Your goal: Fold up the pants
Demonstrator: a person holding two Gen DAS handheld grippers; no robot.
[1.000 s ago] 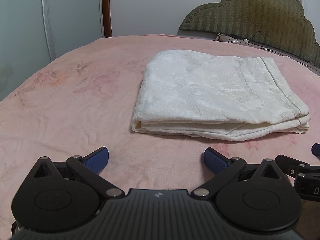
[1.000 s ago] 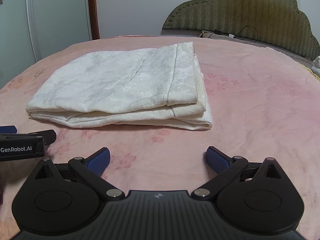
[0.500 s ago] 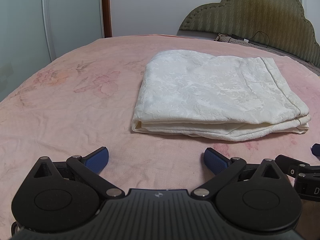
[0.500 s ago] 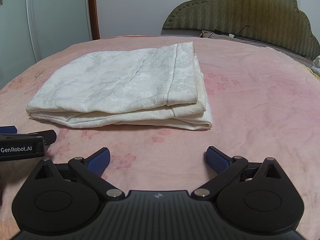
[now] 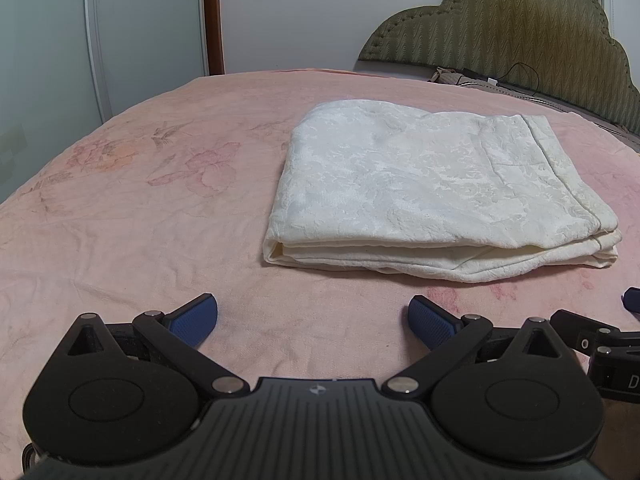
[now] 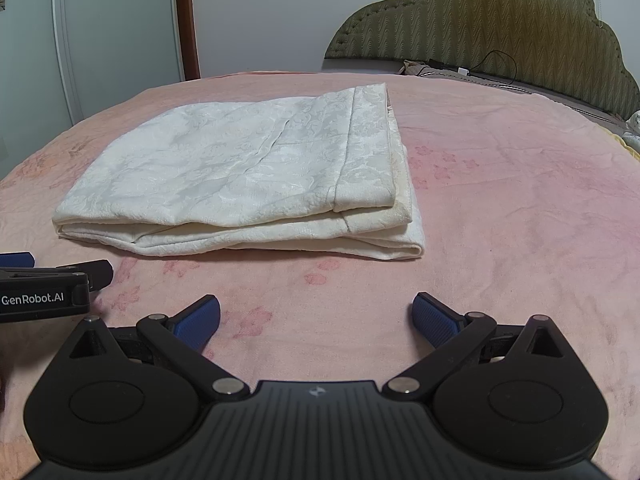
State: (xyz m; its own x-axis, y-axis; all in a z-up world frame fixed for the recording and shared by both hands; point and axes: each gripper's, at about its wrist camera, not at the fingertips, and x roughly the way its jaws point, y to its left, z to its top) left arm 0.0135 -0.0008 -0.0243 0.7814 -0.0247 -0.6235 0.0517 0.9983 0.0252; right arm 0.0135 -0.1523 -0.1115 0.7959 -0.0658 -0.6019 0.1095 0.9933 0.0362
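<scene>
Two hand-held grippers hover low over a pink bedspread with a faded floral print (image 5: 132, 216), side by side and both short of the cloth. The left gripper (image 5: 313, 314) has its blue ribbed pads spread wide with nothing between them, and the right gripper (image 6: 316, 314) stands just as wide and empty. A cream-white pair of damask-patterned pants (image 5: 424, 184), folded into a thick rectangular stack, lies flat on the bedspread ahead of both grippers, apart from the fingertips — right of centre in the left wrist view, left of centre in the right wrist view (image 6: 244, 176). Its stacked layers show along the near edge, and a hemmed band runs down its right side; how many layers there are is hard to count. Each view catches only a sliver of the other gripper at its edge, cut off by the frame — a black body lettered "GenRobot.AI" in the right wrist view. An olive-green scalloped upholstered headboard (image 6: 488, 20) rises at the far right, with a dark cable (image 6: 496, 64) and some small objects, too small to identify, at its foot.
</scene>
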